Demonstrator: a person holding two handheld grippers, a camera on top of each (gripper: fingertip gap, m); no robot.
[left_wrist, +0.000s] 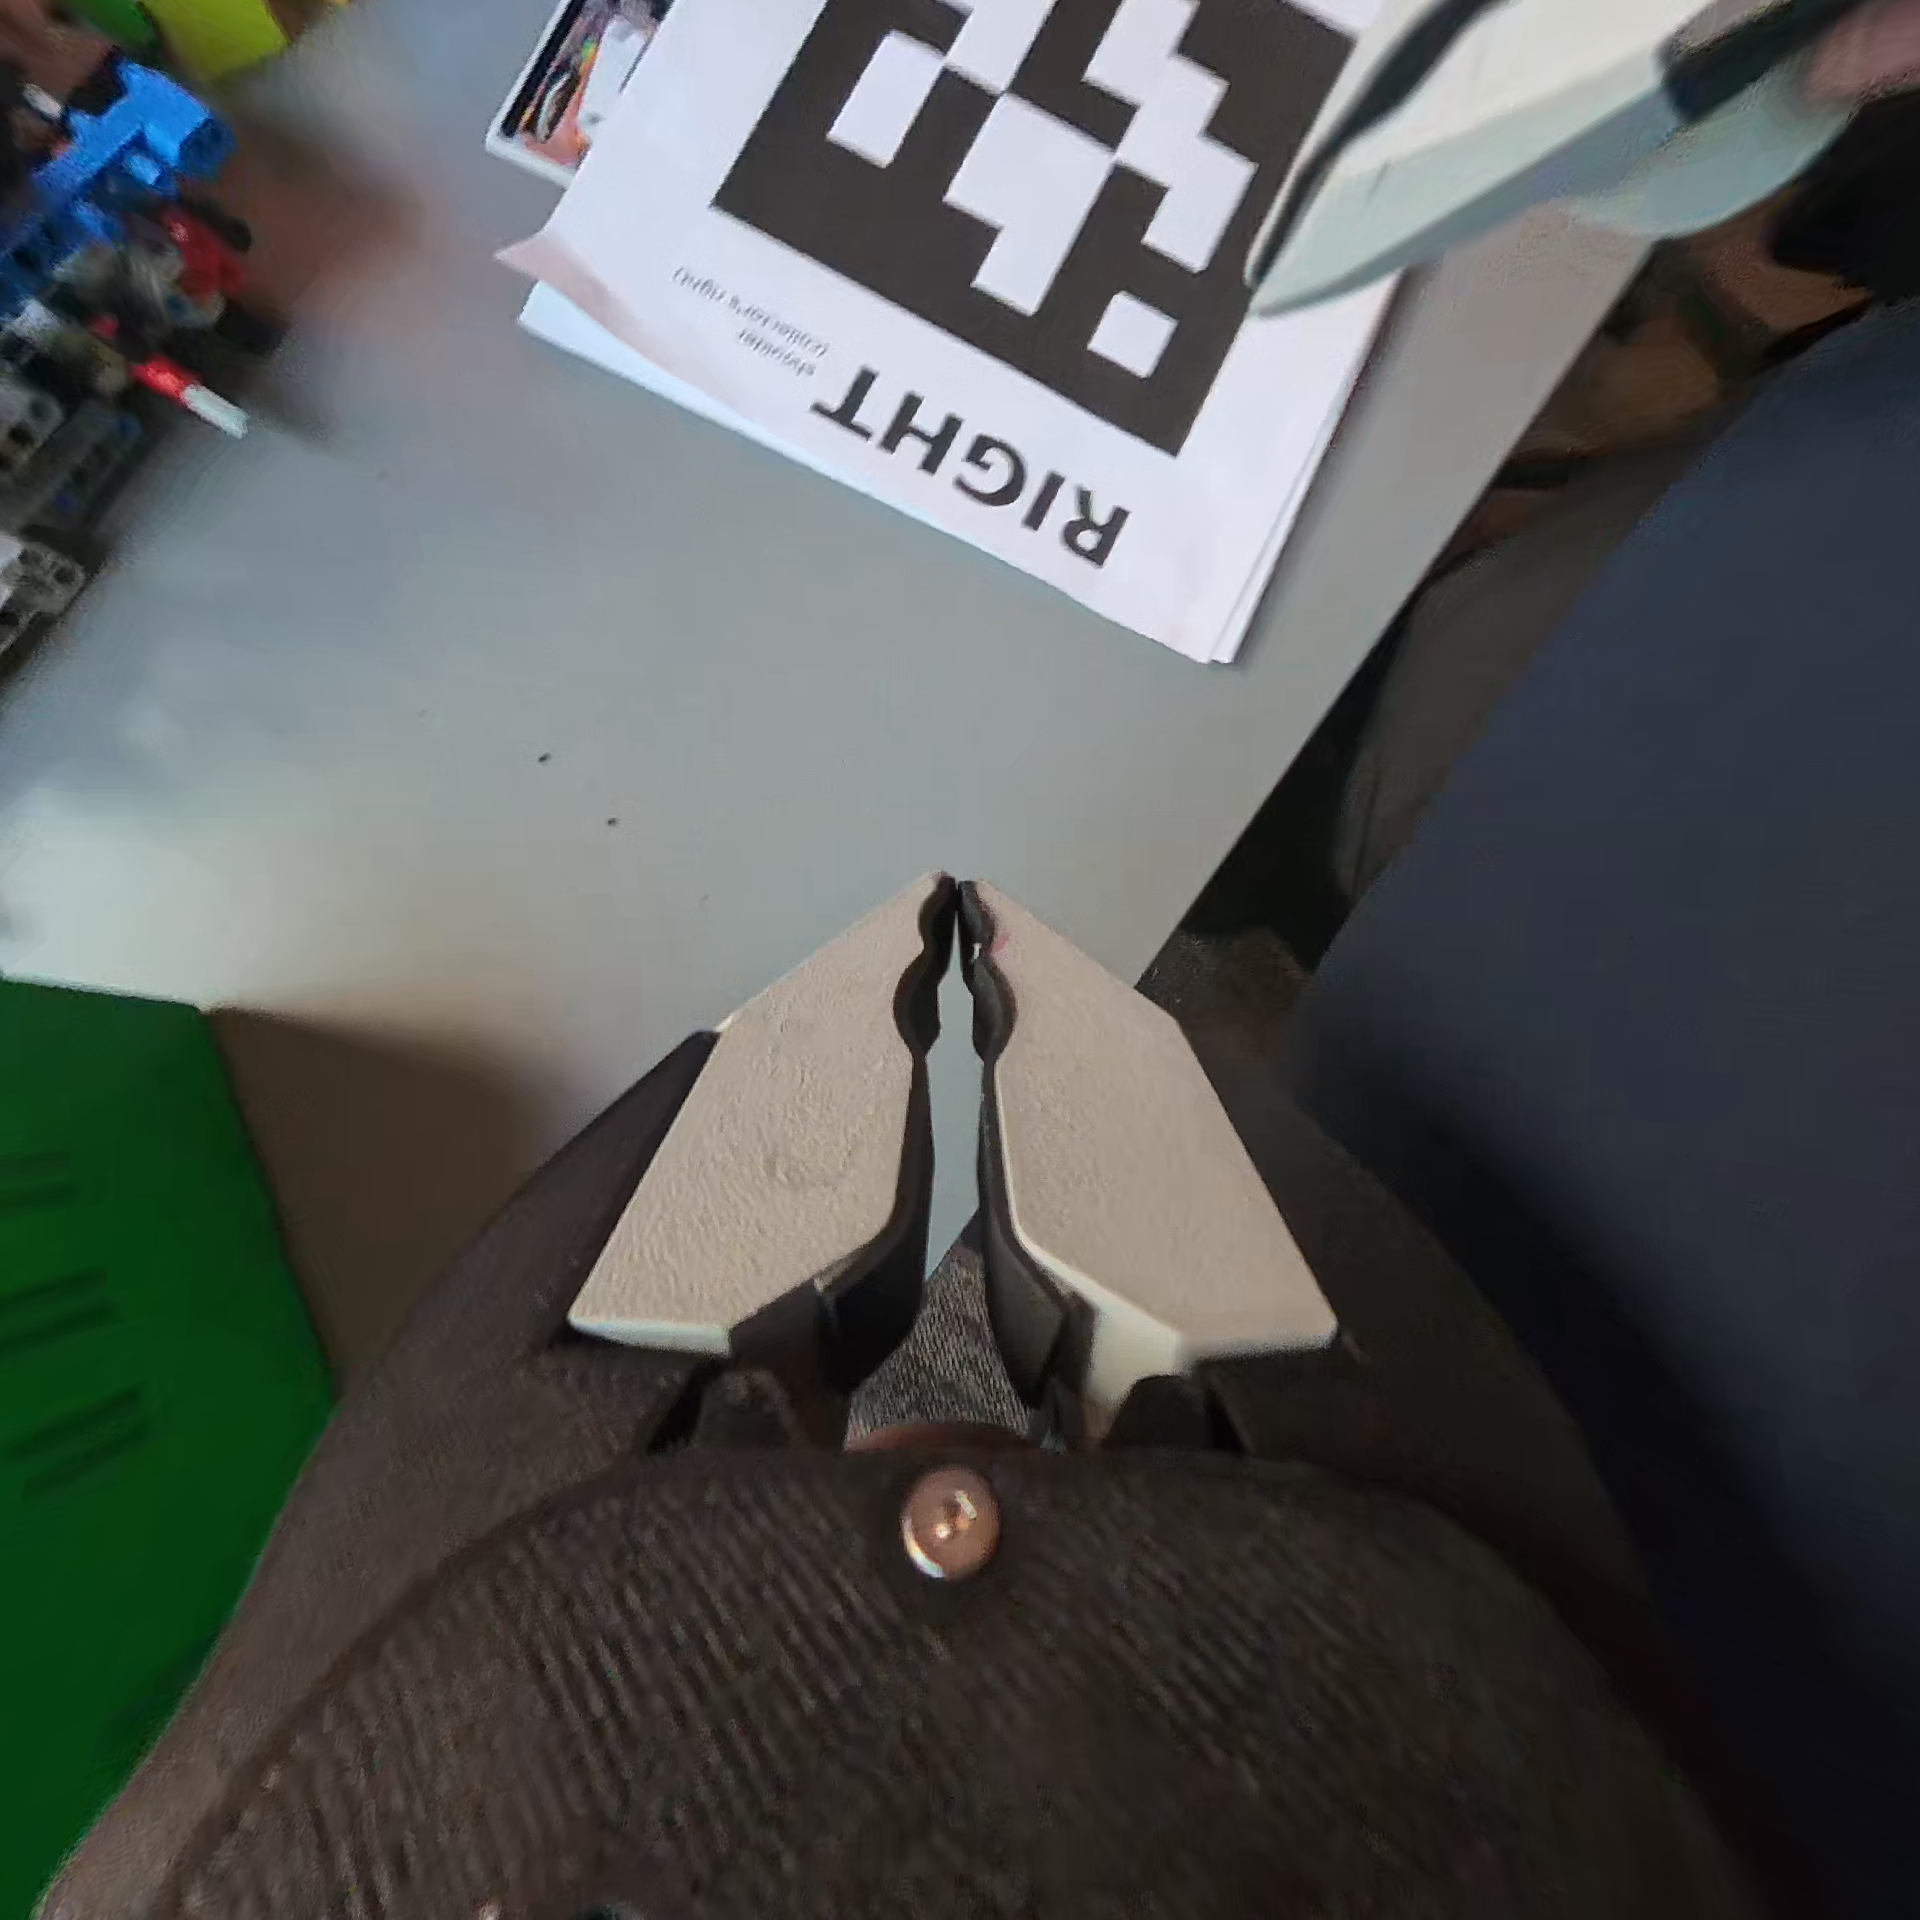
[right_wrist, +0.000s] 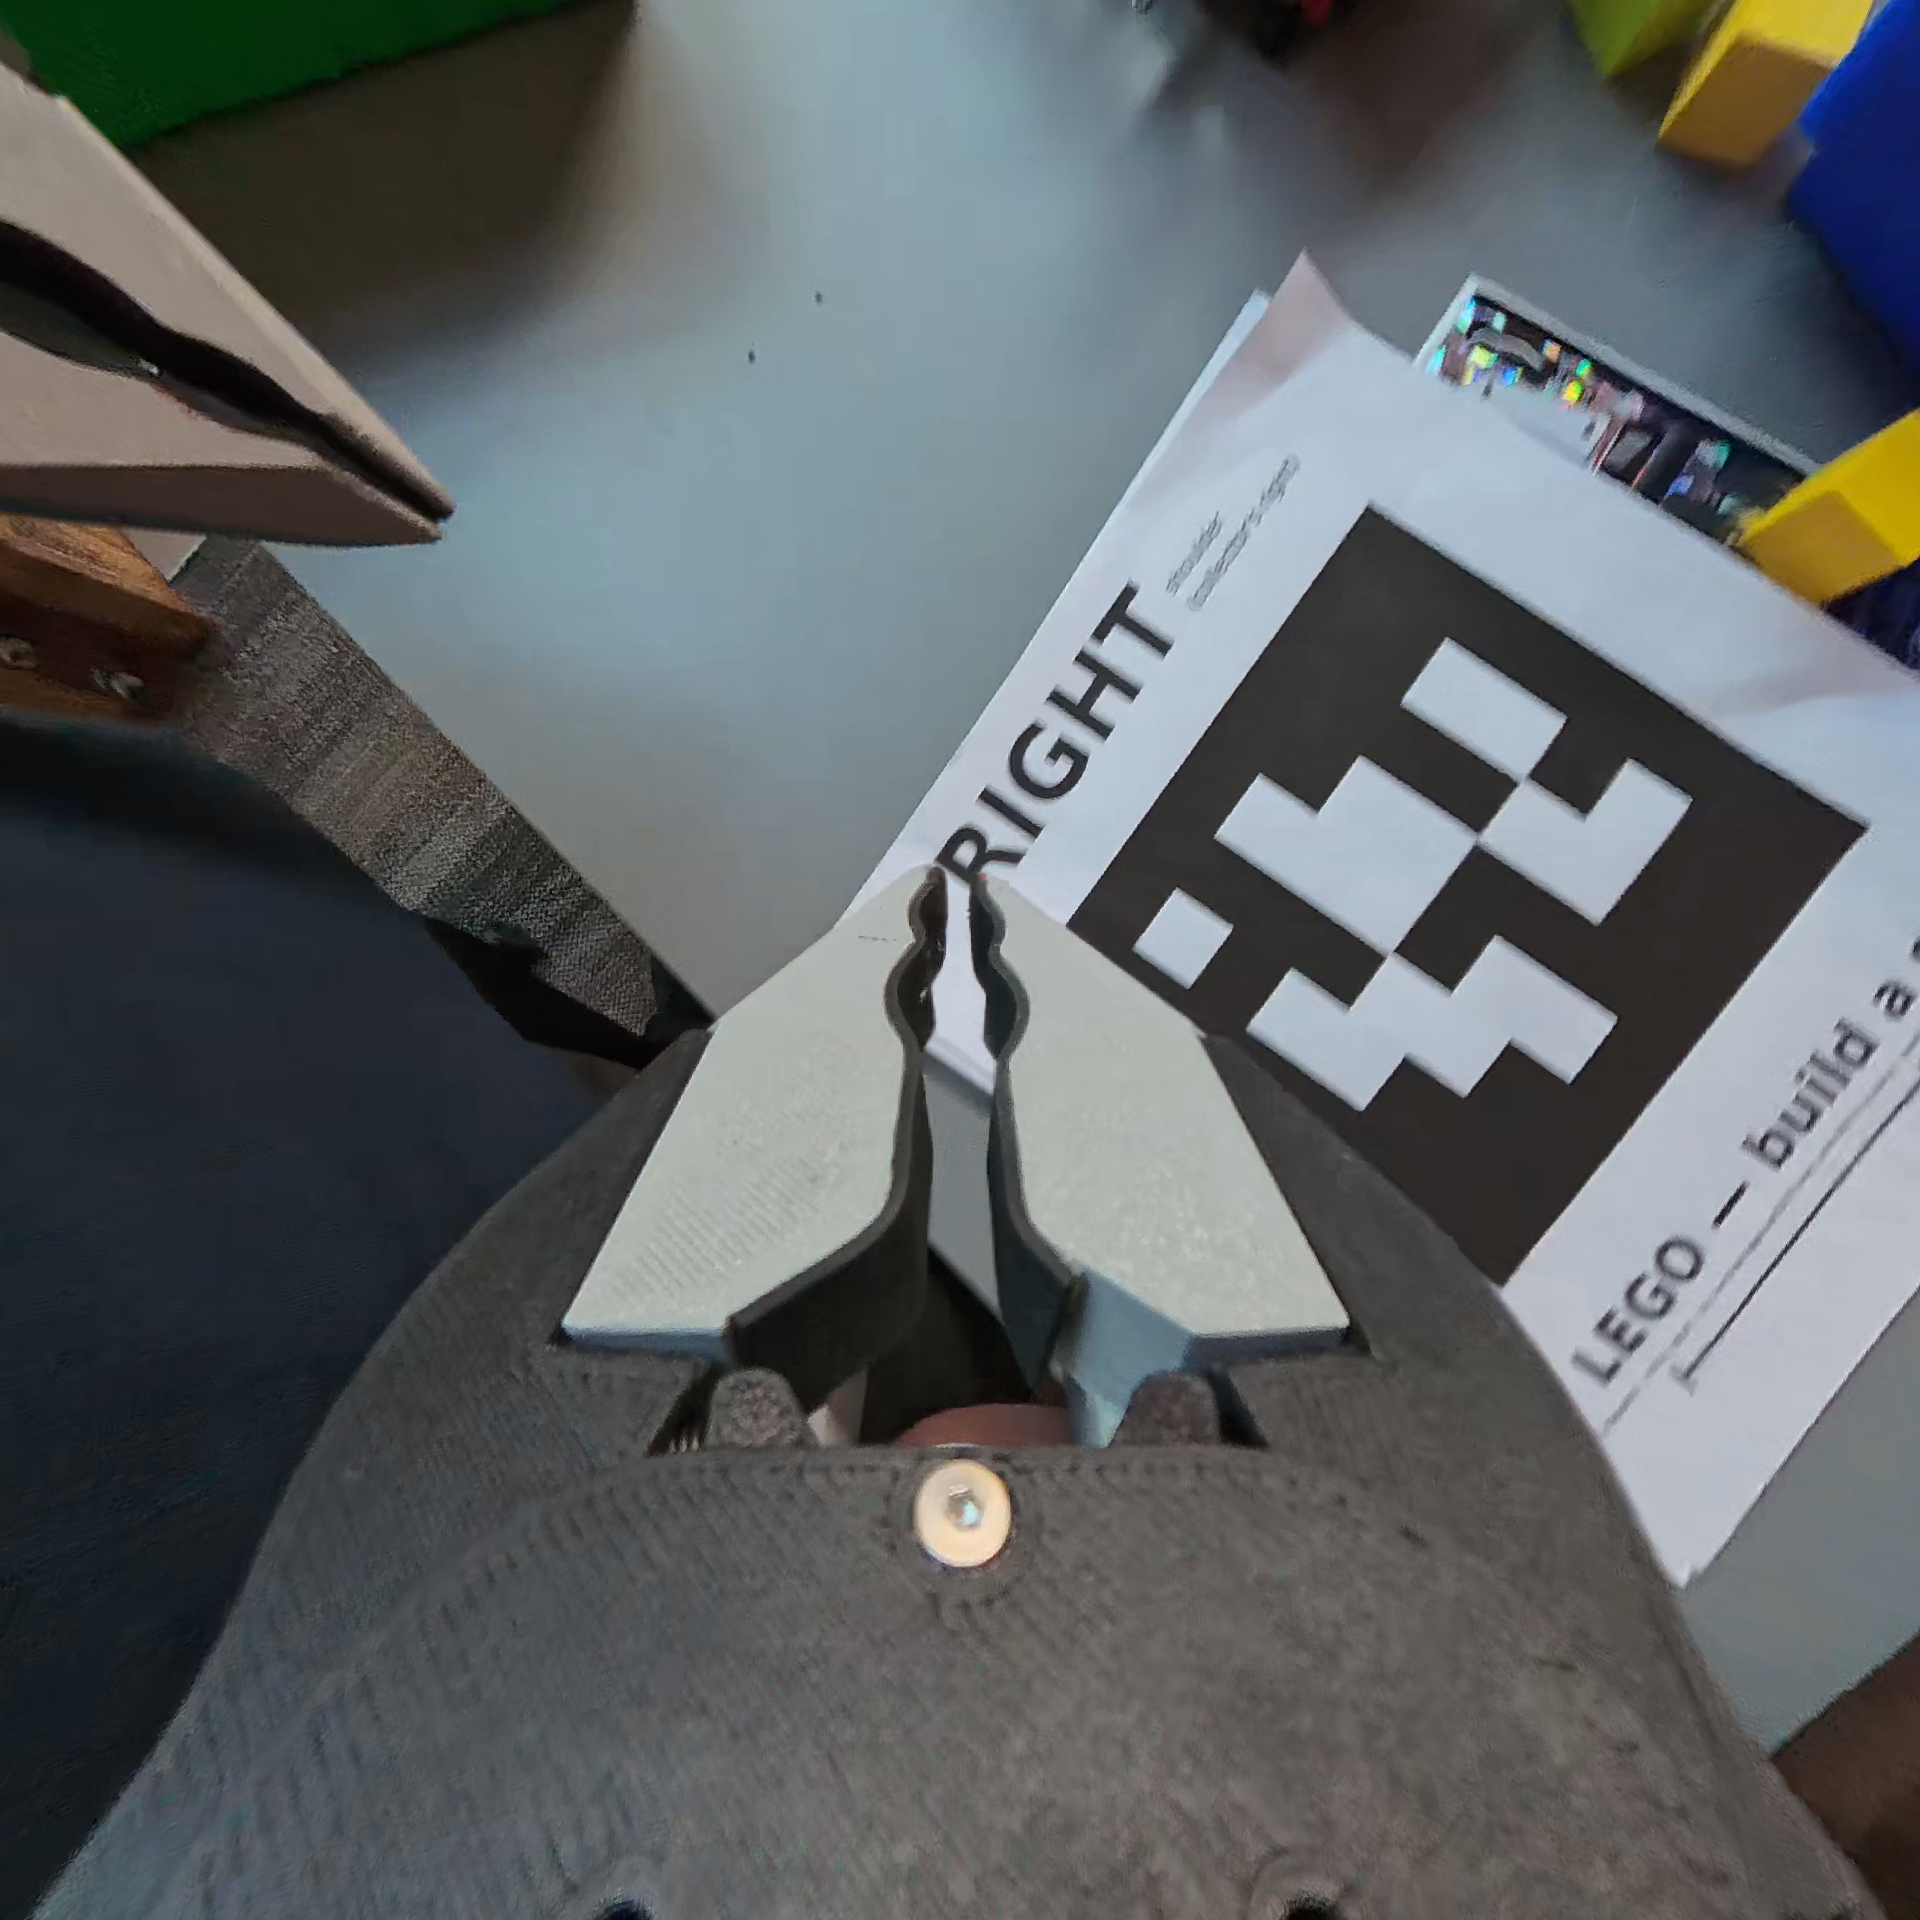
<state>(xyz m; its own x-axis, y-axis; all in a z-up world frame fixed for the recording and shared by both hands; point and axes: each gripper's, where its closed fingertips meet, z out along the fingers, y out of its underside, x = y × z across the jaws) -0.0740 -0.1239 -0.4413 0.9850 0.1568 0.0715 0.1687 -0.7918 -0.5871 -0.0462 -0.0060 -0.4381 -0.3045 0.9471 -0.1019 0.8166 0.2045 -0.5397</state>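
My left gripper (left_wrist: 956, 885) is shut with nothing between its pads. It hovers over the bare grey table (left_wrist: 520, 675) near the front edge. My right gripper (right_wrist: 956, 883) is shut with nothing in it, its tips over the near corner of a white sheet with a large black-and-white square marker (right_wrist: 1455, 831). The sheet also shows in the left wrist view (left_wrist: 935, 312), with the right gripper (left_wrist: 1268, 275) over its right side. The left gripper (right_wrist: 436, 514) shows shut at the upper left of the right wrist view.
A green bin (left_wrist: 125, 1351) stands at the left. A pile of blue, red and grey toy bricks (left_wrist: 104, 260) lies at the far left. Yellow (right_wrist: 1756, 94) and blue (right_wrist: 1860, 177) blocks and a booklet (right_wrist: 1600, 416) lie beyond the sheet. Dark blue cloth (left_wrist: 1662, 935) lies past the table edge. The left gripper's tips are roughly 12 cm from the right gripper's.
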